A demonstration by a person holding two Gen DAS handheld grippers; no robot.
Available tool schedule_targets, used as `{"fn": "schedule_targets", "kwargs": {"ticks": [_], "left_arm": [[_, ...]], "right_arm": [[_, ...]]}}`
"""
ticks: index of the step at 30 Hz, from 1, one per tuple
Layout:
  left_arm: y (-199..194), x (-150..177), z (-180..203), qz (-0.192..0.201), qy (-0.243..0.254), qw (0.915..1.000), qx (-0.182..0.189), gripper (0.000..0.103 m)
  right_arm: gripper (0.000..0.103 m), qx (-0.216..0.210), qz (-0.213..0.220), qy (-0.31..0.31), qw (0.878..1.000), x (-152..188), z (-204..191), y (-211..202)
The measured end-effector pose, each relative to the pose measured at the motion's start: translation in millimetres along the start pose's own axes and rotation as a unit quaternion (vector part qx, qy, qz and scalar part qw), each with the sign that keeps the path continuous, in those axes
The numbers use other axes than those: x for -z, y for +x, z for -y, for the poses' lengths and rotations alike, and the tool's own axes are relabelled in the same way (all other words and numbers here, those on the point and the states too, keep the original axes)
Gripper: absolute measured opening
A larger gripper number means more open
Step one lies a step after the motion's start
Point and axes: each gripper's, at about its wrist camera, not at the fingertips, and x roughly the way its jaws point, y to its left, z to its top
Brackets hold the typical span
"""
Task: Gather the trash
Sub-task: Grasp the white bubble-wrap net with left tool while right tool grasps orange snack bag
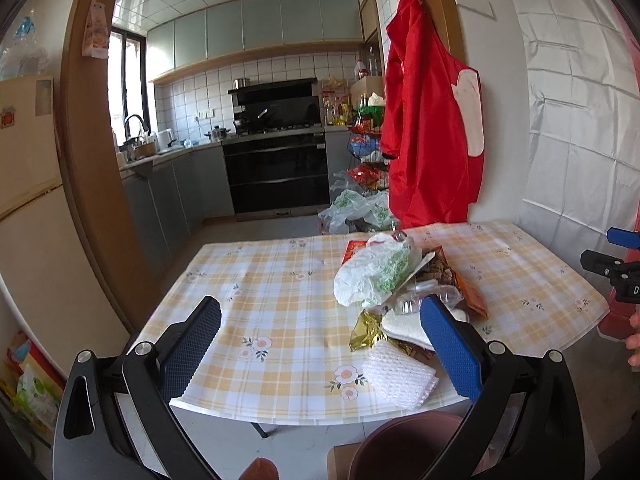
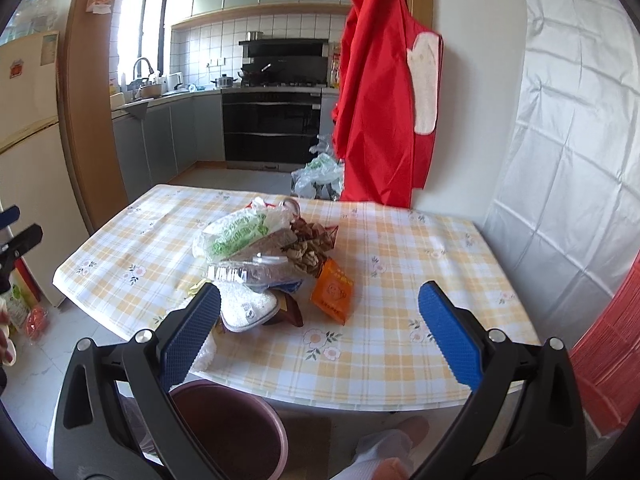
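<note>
In the left wrist view, centre-right of frame: trash pile [image 1: 404, 300] sits untouched on the table [image 1: 260, 280], so collection looks not yet started. Left gripper [image 1: 320, 354] is spread wide, holding nothing; the pile sits just beyond its right finger. Bin [image 1: 400, 452] sits bottom centre, below the table edge.

Right wrist view: right gripper [image 2: 319, 338] also spread, empty. Pile [image 2: 272, 264] lies centre-left, near its left finger. Bin [image 2: 230, 432] lower left.
</note>
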Motion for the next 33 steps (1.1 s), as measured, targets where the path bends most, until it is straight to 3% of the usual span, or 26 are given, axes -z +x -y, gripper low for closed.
{"fn": "schedule_targets", "kwargs": {"ticks": [5, 7, 10, 16, 20, 27, 29, 31, 33], "left_arm": [[43.6, 28.7, 2.1, -0.059, -0.015, 0.9980, 0.018, 0.098], [63.3, 42.7, 7.5, -0.083, -0.020, 0.9964, 0.002, 0.098], [94.5, 61.8, 24.1, -0.118, 0.004, 0.9927, 0.025, 0.098], [159.7, 87.1, 48.3, -0.191, -0.029, 0.9788, 0.067, 0.097], [198.3, 101.2, 58.6, -0.235, -0.059, 0.9674, 0.073, 0.097], [234.1, 129.3, 72.0, -0.282, -0.065, 0.9542, 0.077, 0.097], [237.7, 135.3, 72.0, -0.290, -0.064, 0.9513, 0.084, 0.081], [239.9, 140.3, 68.5, -0.301, -0.069, 0.9450, 0.108, 0.052], [234.5, 140.1, 61.6, -0.294, -0.080, 0.9445, 0.122, 0.041]], "right_arm": [[0.098, -0.013, -0.038, 0.003, 0.999, 13.4, -5.4, 35.8], [0.097, -0.020, -0.052, 0.002, 0.998, 17.3, -8.1, 47.2], [0.097, 0.003, -0.055, -0.004, 0.998, 23.7, -10.4, 61.4], [0.097, -0.003, -0.083, 0.021, 0.996, 39.6, 0.0, 94.8], [0.097, -0.008, -0.089, 0.033, 0.995, 45.9, 9.1, 108.1], [0.097, -0.005, -0.110, 0.029, 0.993, 58.6, 17.9, 135.3], [0.097, -0.010, -0.116, 0.034, 0.993, 62.4, 21.9, 142.0], [0.094, -0.012, -0.118, 0.037, 0.992, 64.1, 26.1, 148.2], [0.087, -0.014, -0.119, 0.038, 0.992, 63.7, 30.2, 153.4]]}}
